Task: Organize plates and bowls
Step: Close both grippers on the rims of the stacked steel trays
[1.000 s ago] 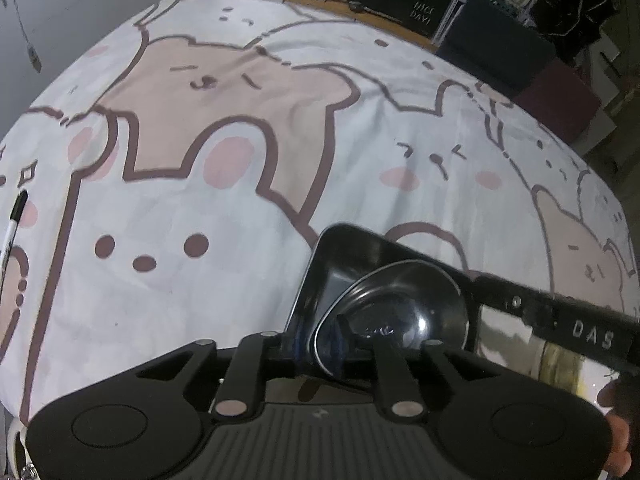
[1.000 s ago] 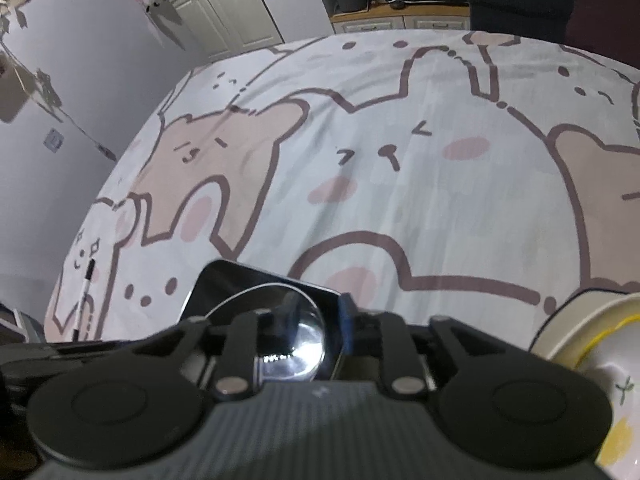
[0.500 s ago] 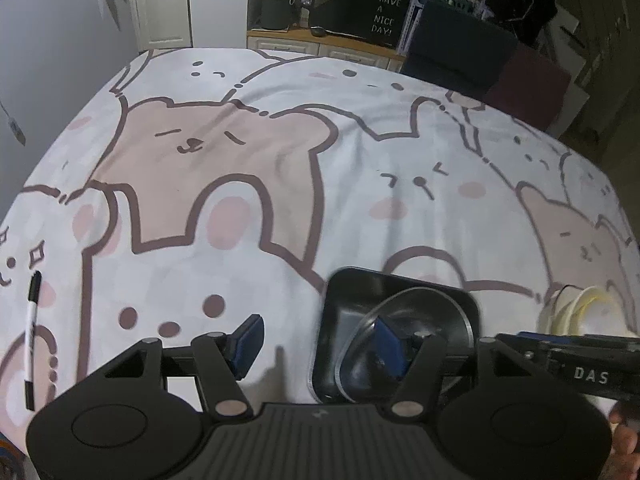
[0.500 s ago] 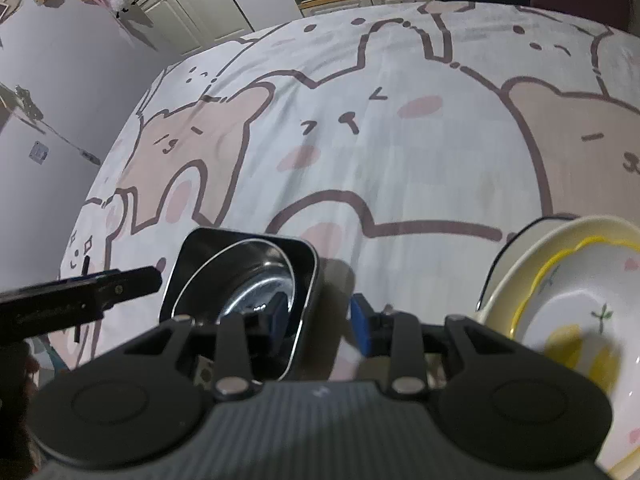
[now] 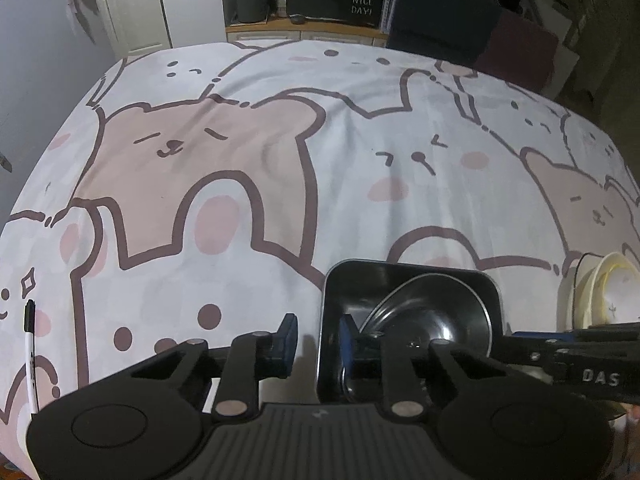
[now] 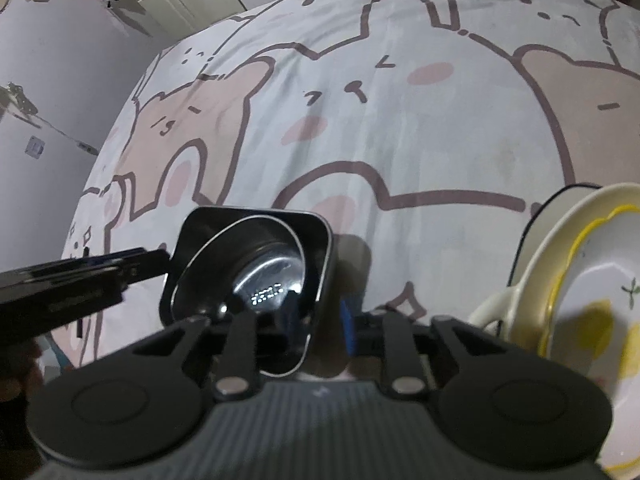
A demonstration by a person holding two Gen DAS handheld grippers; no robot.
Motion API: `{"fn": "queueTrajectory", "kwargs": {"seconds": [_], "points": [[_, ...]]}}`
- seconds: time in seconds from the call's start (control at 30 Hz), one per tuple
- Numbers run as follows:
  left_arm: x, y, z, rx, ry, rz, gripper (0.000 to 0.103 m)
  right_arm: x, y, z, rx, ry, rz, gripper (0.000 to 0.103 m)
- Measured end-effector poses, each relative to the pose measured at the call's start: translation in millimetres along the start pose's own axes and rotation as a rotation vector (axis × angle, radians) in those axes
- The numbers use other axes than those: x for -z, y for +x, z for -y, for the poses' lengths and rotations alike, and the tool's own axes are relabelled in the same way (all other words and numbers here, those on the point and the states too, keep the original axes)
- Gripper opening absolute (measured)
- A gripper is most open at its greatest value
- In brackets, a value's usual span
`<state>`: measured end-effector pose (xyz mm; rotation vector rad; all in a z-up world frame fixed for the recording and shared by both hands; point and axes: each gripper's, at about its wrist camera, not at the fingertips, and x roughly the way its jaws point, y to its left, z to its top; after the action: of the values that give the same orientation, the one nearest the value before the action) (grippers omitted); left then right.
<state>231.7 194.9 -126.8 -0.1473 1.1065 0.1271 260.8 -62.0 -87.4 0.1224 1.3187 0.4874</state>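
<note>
A bedsheet printed with cartoon bears and rabbits covers the whole work surface, under dim light. Near its close edge sits a dark square tray with a round steel bowl resting tilted inside it. To the right, apart from the tray, stands a stack of cream plates with a yellow-rimmed dish on top.

The left gripper straddles the tray's left wall, one blue pad outside and one inside, its jaws having just closed down around that wall; whether the pads actually press on it cannot be told. The right gripper straddles the tray's right wall in the same way, one finger dark inside the tray against the bowl's rim, the other blue pad outside, its jaws likewise just narrowed; a firm pinch is not clear here either.

A black-capped pen lies on the sheet at far left, well away from the dishes.
</note>
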Motion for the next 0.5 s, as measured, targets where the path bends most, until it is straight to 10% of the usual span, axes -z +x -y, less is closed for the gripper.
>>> {"fn": "queueTrajectory", "kwargs": {"seconds": [0.5], "points": [[-2,18,3,-0.003,0.058,-0.048,0.014,0,8,-2,0.004,-0.012,-0.033,0.013]]}}
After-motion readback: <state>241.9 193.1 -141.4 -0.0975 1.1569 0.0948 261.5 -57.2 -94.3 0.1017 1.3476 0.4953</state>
